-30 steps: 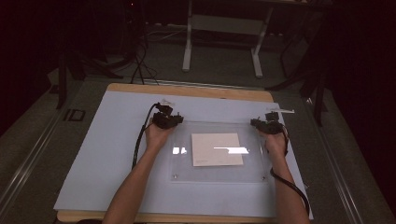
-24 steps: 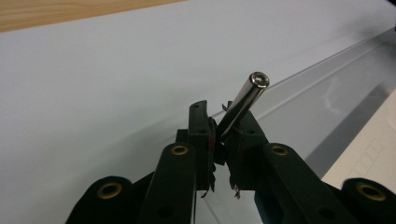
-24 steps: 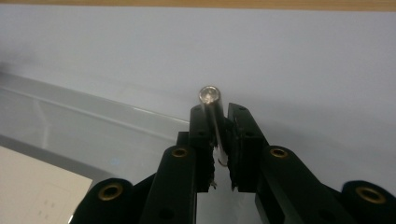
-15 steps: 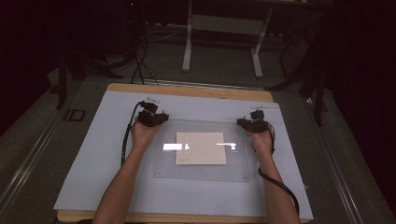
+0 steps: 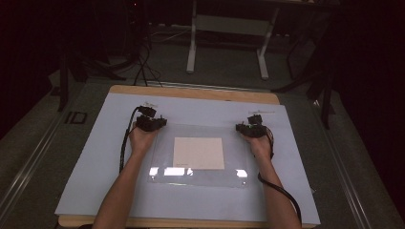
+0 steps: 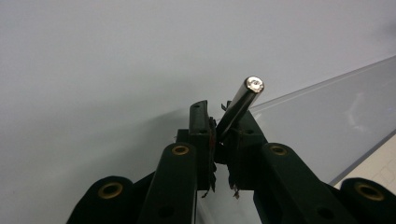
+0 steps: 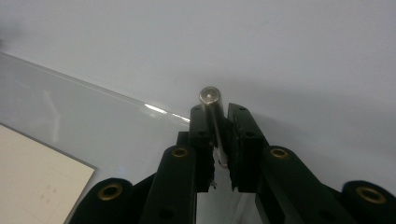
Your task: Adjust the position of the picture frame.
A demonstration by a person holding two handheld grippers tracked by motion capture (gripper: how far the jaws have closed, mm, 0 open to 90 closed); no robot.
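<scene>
As person steadies clear sheet (image 5: 200,152) on tabletop (image 5: 95,157), each claw clamps short metal pin standing at far corner. Left claw (image 5: 152,121) closed on left pin (image 6: 239,106), tilted in grip; right claw (image 5: 251,128) closed on right pin (image 7: 211,105), nearly upright. Pale paper (image 5: 198,152) lies centred beneath sheet. Paired corner grips likely serve as handles, letting both hands guide sheet evenly without touching its surface. Sheet rests flat, near tabletop's middle.

Bare forearms; black left claw (image 5: 160,123) and right claw (image 5: 239,127), brass-ringed pivot holes, black cables trailing toward six o'clock.
</scene>
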